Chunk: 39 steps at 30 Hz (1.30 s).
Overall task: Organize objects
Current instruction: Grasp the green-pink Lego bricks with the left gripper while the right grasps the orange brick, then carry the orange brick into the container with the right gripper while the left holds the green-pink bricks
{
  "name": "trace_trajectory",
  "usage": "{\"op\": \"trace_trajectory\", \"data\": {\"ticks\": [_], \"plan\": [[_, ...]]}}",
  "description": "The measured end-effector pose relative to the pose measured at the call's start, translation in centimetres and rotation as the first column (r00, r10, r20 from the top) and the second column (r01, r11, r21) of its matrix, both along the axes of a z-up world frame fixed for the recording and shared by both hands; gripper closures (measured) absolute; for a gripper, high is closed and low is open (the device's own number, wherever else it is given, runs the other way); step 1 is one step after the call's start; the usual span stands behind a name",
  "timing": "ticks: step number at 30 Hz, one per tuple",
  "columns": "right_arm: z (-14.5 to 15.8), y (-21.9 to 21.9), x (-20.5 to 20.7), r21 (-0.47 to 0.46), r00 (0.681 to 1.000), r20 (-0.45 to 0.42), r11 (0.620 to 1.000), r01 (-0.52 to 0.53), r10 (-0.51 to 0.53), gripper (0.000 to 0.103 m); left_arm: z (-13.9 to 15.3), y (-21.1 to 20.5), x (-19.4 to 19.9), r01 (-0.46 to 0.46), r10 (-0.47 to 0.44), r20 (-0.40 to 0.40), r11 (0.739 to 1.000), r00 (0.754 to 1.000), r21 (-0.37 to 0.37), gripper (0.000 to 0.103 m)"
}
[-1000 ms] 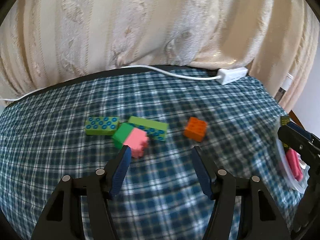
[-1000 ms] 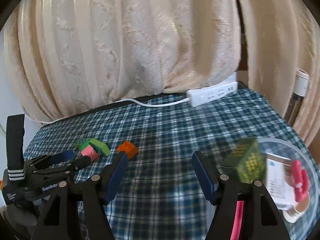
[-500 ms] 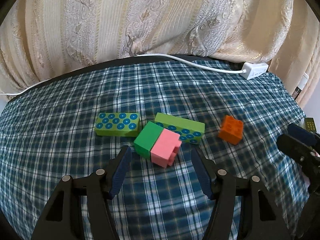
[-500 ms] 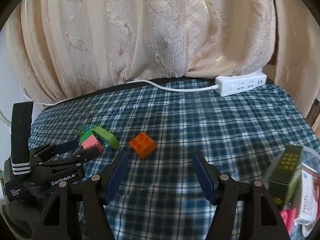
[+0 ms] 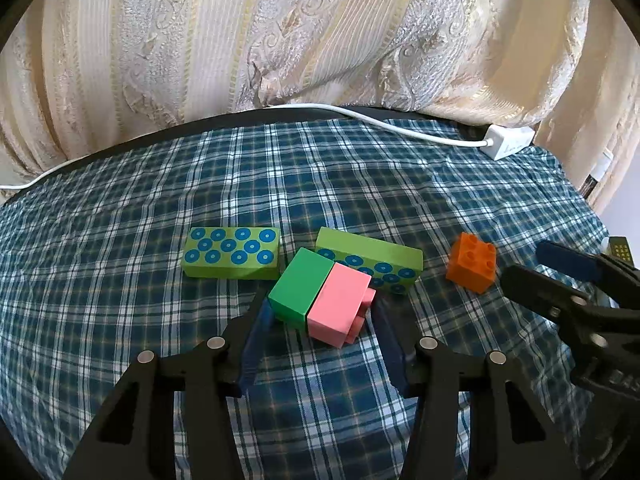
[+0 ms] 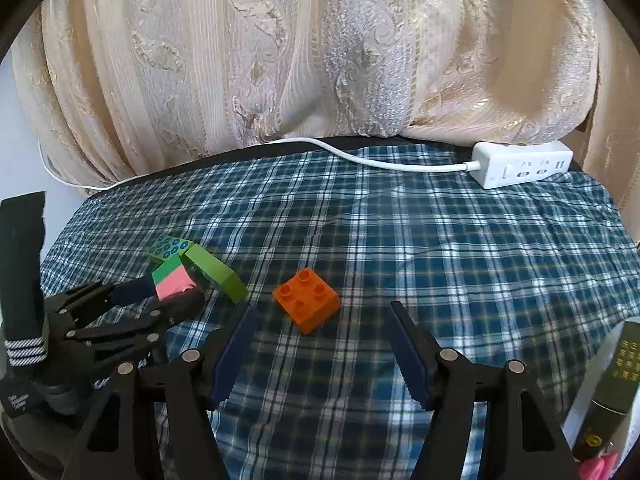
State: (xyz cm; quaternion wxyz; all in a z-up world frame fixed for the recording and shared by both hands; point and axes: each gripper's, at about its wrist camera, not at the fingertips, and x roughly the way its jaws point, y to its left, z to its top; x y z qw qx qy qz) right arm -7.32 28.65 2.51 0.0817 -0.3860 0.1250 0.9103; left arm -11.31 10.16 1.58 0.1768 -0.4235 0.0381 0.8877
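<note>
Left gripper (image 5: 322, 322) | apparently clamping green-pink block (image 5: 320, 298) | orange brick (image 6: 306, 296) apart

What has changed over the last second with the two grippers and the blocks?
The left gripper came forward and down and closed on the joined green and pink block, its pads now against both sides. The right gripper swung away from the clear container at the right edge and now frames the orange brick, jaws open, not touching. The two spotted green blocks and the power strip stayed put.
</note>
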Motion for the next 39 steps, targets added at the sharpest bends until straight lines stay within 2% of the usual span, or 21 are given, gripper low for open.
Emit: {"op": "trace_trajectory", "data": {"ticks": [13,25,39], "plan": [[-1.4,-0.6,-2.7,0.022,0.999,0.035,1.0,-0.02,0.019,0.034,1.6,-1.4,0.7,-0.051,0.052,-0.021,0.998,0.998,0.042,0.051],[-2.2,-0.8,-3.3,0.048,0.997,0.066,0.998,-0.042,0.039,0.057,1.2,-1.4,0.7,-0.061,0.061,-0.007,0.998,0.998,0.032,0.051],[-0.4,-0.6,-0.4,0.042,1.0,0.011,0.999,-0.009,0.008,0.057,1.8,-0.3,1.4,-0.025,0.025,-0.019,0.999,0.999,0.038,0.051]]}}
